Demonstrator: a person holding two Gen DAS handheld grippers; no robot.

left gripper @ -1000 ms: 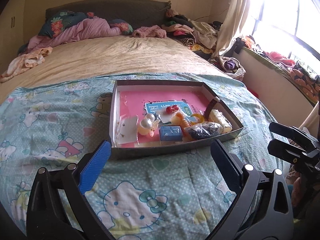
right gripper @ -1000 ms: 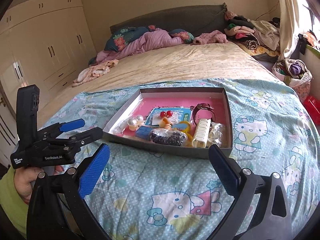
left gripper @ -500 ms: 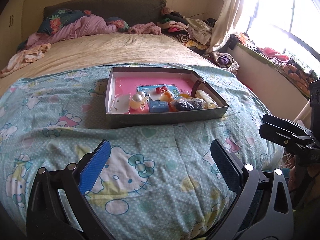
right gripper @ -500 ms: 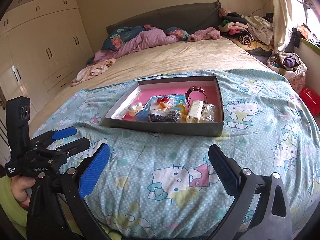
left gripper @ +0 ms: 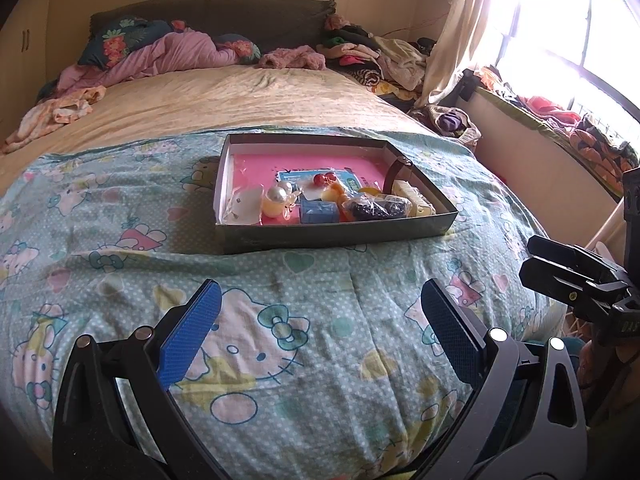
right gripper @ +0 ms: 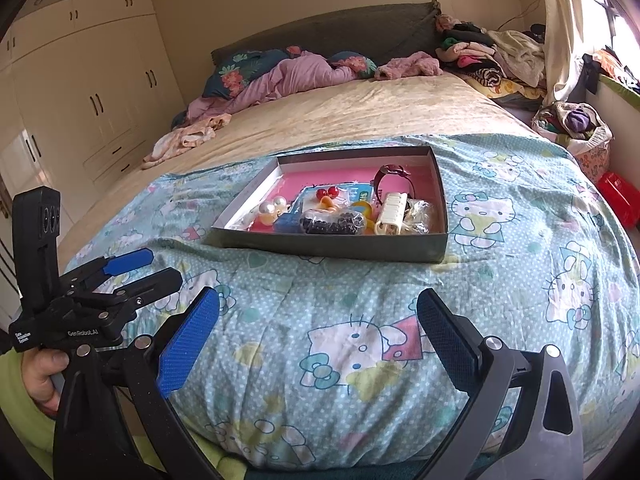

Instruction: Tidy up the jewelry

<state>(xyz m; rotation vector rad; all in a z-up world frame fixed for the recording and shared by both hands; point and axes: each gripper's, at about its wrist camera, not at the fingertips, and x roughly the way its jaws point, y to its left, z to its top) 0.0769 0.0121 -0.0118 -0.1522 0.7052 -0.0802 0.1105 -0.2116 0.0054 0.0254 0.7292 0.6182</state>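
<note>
A shallow grey box with a pink floor point(left gripper: 336, 236) point(right gripper: 328, 246) sits on the Hello Kitty blanket. It holds a pile of jewelry: pearl beads point(left gripper: 278, 194), red beads point(left gripper: 324, 178), a bag of dark beads point(right gripper: 330, 222), a blue case point(left gripper: 318, 213), a white comb-like piece point(right gripper: 392, 209) and a dark red watch point(right gripper: 390, 172). My left gripper point(left gripper: 320, 316) is open and empty, well short of the box. My right gripper point(right gripper: 318, 320) is open and empty, also short of the box. Each gripper shows in the other's view, the right one point(left gripper: 560, 268) and the left one point(right gripper: 132, 270).
The blanket point(left gripper: 280, 344) covers the near half of a bed. Pillows and a pink quilt point(left gripper: 168, 56) lie at the headboard. Clothes point(left gripper: 380, 56) are piled at the far right. A curtain and window point(left gripper: 560, 40) are on the right, wardrobes point(right gripper: 80, 100) on the left.
Both grippers have drawn back from the box toward the foot of the bed. The box now looks smaller and farther. Both stay open and empty.
</note>
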